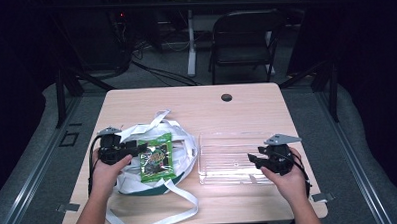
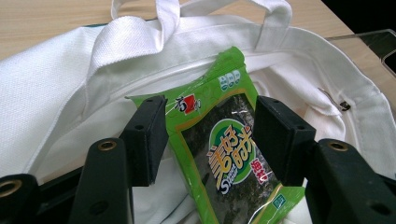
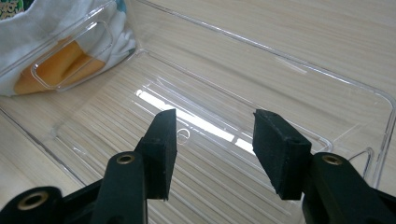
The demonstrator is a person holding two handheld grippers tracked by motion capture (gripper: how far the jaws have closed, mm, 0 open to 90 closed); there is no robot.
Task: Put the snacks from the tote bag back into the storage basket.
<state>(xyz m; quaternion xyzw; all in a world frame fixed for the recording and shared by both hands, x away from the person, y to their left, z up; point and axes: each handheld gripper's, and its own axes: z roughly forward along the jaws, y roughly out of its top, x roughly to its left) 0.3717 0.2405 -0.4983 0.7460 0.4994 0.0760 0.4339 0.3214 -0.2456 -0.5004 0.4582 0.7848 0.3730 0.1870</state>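
A green seaweed snack packet (image 1: pixel 157 157) (image 2: pixel 224 144) rests over the mouth of a white cloth tote bag (image 1: pixel 183 142) (image 2: pixel 56 93) on the left half of the table. My left gripper (image 1: pixel 139 147) (image 2: pixel 210 135) comes at it from the left. Its jaws stand on both sides of the packet and its pads (image 2: pixel 149 135) press on the creased sides. My right gripper (image 1: pixel 253 160) (image 3: pixel 215 144) hovers open over the near right part of a clear plastic tray (image 1: pixel 227 141) (image 3: pixel 327 79), with nothing between its jaws.
The bag's long white straps (image 1: pixel 160 218) trail toward the table's front edge (image 1: pixel 240 221). An orange patch on the bag (image 3: pixel 60 65) shows through the tray's wall. A cable hole (image 1: pixel 226 97) sits at the back of the table, with a folding chair (image 1: pixel 244 35) beyond it.
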